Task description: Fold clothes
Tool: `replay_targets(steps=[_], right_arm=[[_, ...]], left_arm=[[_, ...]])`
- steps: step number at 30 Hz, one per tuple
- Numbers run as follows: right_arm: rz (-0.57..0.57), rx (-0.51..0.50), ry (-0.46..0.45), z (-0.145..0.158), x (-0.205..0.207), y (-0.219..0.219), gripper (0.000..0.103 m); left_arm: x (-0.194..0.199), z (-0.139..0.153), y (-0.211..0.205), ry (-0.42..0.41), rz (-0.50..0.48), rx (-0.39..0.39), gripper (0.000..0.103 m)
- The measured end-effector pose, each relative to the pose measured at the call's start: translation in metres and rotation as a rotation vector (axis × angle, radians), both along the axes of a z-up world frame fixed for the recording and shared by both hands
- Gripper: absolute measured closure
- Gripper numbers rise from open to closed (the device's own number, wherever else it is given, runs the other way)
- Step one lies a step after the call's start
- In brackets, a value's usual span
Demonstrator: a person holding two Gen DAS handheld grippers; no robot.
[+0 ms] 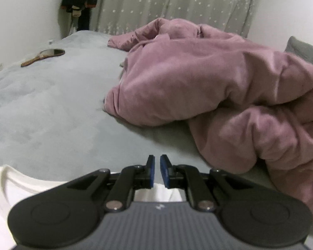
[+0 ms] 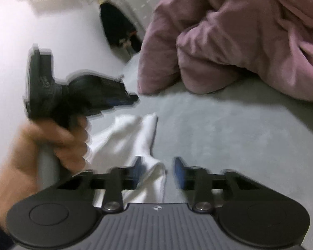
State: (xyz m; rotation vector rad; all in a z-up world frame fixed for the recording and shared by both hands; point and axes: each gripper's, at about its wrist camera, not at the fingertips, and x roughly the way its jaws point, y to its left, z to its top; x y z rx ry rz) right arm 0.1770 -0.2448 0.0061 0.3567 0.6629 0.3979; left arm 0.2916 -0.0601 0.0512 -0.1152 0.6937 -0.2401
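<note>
A white garment [image 2: 135, 137] lies crumpled on a grey bed [image 2: 229, 129], near a heap of pink bedding [image 1: 208, 83]. The right gripper [image 2: 157, 166] hangs over it, jaws spread, a white fold between them and against the left-hand one. The left gripper [image 1: 157, 166] (gripped by a hand [image 2: 52, 141]) has its jaws pressed almost together, holding nothing. A hand mirror [image 1: 42, 56] lies farther off.
</note>
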Motion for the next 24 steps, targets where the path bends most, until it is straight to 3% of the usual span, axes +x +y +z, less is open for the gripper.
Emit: replay_targets(steps=[5,10,13,15,16,18,24], right_arm=[[0.0,-0.055,0.014,-0.004,0.002,0.008,0.094],[-0.026,-0.092,0.0,-0.004,0.003,0.014,0.095],[-0.038,-0.092,0.002,-0.003,0.002,0.013,0.095],[-0.063,-0.109,0.005,-0.002,0.001,0.01,0.097],[-0.08,-0.123,0.007,-0.001,0.002,0.01,0.103],[-0.109,-0.144,0.012,-0.001,0.002,0.007,0.102],[-0.05,-0.087,-0.008,0.005,0.002,0.004,0.102]], left_arm=[[-0.026,0.0,-0.004,0.027,-0.137,0.012,0.095],[-0.04,-0.023,-0.03,0.068,-0.249,0.049,0.092],[-0.039,-0.041,-0.038,0.072,-0.241,0.085,0.091],[-0.039,-0.044,-0.038,0.051,-0.23,0.081,0.091],[-0.039,-0.045,-0.037,0.048,-0.222,0.077,0.092],[-0.038,-0.044,-0.034,0.044,-0.203,0.069,0.093],[-0.039,-0.034,-0.019,0.038,-0.139,0.012,0.093]])
